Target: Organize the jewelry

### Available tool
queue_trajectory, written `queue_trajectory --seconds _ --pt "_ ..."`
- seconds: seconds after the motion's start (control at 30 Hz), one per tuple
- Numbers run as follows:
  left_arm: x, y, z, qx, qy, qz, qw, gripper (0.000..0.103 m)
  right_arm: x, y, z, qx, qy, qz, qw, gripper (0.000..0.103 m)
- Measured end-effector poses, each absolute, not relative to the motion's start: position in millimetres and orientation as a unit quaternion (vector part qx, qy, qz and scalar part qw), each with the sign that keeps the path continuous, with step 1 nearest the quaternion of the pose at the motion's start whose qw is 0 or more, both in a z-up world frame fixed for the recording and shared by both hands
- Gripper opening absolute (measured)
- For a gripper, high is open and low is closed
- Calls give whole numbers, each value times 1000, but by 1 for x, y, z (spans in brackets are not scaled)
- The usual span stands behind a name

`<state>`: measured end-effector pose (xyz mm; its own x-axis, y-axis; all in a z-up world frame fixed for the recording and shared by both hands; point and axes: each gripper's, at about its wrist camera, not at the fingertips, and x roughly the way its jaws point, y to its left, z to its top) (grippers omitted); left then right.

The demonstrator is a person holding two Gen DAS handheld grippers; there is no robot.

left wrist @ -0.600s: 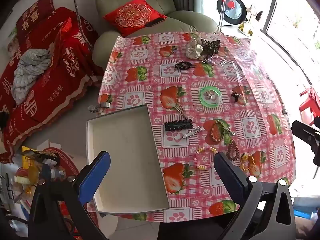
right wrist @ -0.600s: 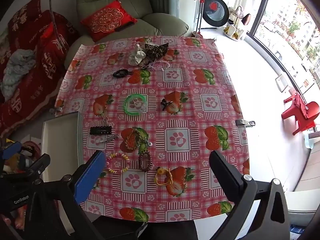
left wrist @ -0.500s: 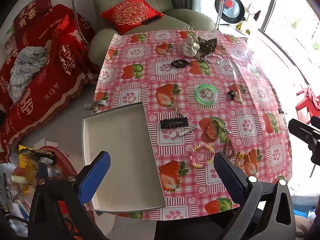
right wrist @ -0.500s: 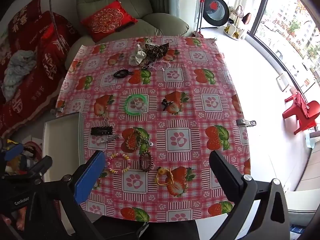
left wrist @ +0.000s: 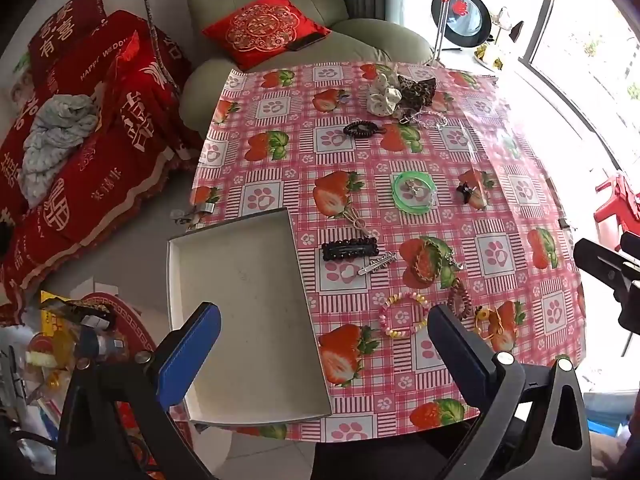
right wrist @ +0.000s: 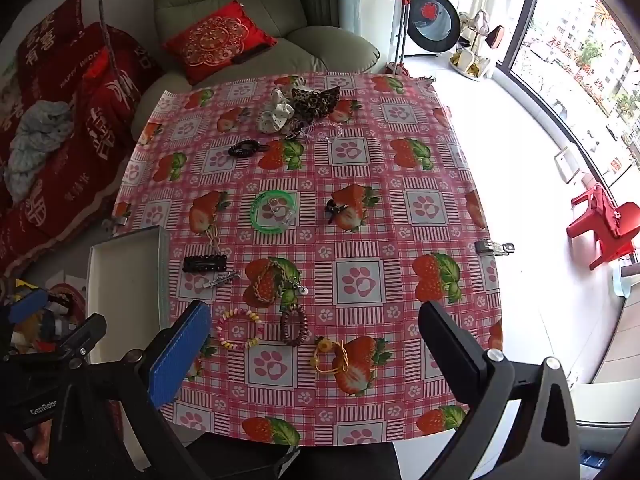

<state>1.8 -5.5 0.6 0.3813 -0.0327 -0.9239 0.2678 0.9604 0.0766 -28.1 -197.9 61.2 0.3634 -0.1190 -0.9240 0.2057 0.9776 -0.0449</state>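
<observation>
Jewelry lies scattered on the strawberry tablecloth (right wrist: 360, 284). A pastel bead bracelet (left wrist: 403, 314) (right wrist: 239, 330), a brown bead bracelet (right wrist: 294, 325), a yellow cord piece (right wrist: 330, 356), a black hair clip (left wrist: 350, 249) (right wrist: 205, 263) and a green bangle (left wrist: 414, 193) (right wrist: 274, 212) are among the pieces. An empty white tray (left wrist: 248, 304) (right wrist: 120, 276) sits at the table's left edge. My left gripper (left wrist: 320, 348) is open, held above the tray's near end. My right gripper (right wrist: 316, 348) is open, held above the near bracelets. Neither holds anything.
Scrunchies (right wrist: 298, 106) and a black hair tie (right wrist: 244, 147) lie at the far side of the table. A green armchair with a red cushion (right wrist: 218, 42) stands behind it. A red-covered sofa (left wrist: 80, 128) is on the left. A red plastic chair (right wrist: 604, 224) is on the right.
Both views have shifted slightly, so the grippers have drifted a little over the table. Both stay open. Nothing on the table has moved.
</observation>
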Motion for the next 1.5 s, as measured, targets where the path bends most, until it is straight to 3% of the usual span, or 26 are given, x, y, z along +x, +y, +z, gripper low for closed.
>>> queue_trajectory --seconds 1.5 --pt "3 -2 -1 100 552 -88 823 103 -20 -188 58 38 558 -89 824 103"
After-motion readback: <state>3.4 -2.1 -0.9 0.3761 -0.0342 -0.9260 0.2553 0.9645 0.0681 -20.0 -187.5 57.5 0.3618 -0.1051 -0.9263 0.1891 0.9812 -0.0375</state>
